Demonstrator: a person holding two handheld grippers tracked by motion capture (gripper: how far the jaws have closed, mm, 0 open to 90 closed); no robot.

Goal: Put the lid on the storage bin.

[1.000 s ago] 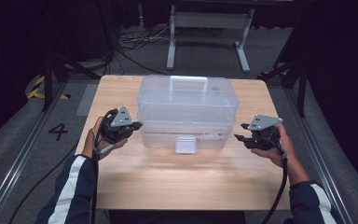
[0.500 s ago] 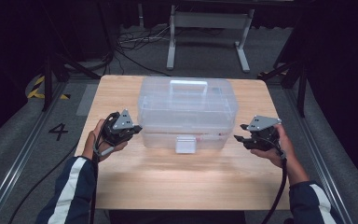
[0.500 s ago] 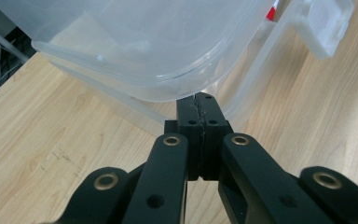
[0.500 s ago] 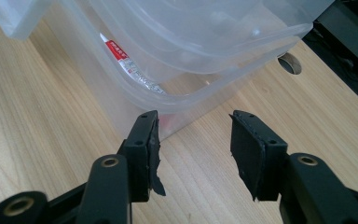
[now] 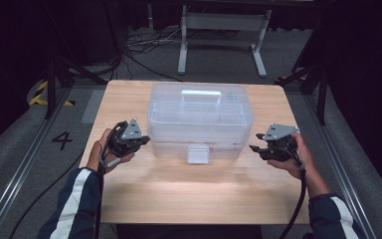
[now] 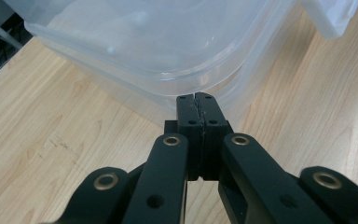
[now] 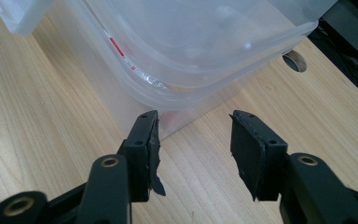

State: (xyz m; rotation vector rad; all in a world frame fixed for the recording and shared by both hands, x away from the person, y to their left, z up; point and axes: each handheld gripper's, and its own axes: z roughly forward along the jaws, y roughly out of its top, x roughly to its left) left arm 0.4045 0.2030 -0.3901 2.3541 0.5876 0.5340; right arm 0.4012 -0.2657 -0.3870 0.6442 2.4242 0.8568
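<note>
A clear plastic storage box (image 5: pixel 199 119) with a lid, a top handle and a front latch (image 5: pixel 197 154) stands mid-table. My left gripper (image 5: pixel 145 140) is at its front left corner, jaws pressed together with nothing between them; in the left gripper view the gripper (image 6: pixel 197 99) almost touches the box corner (image 6: pixel 168 60). My right gripper (image 5: pixel 255 147) is held open just off the front right corner. In the right gripper view the gripper (image 7: pixel 193 135) points at the box's rounded corner (image 7: pixel 191 70), jaws apart and bare.
The wooden table (image 5: pixel 189 199) has free room in front of the box. A cable hole (image 7: pixel 294 60) lies in the tabletop beside the box. A metal stand (image 5: pixel 219 30) and cables lie on the floor beyond the table.
My left gripper has slid right and forward, closing in on the box's front left corner. The right gripper has barely moved.
</note>
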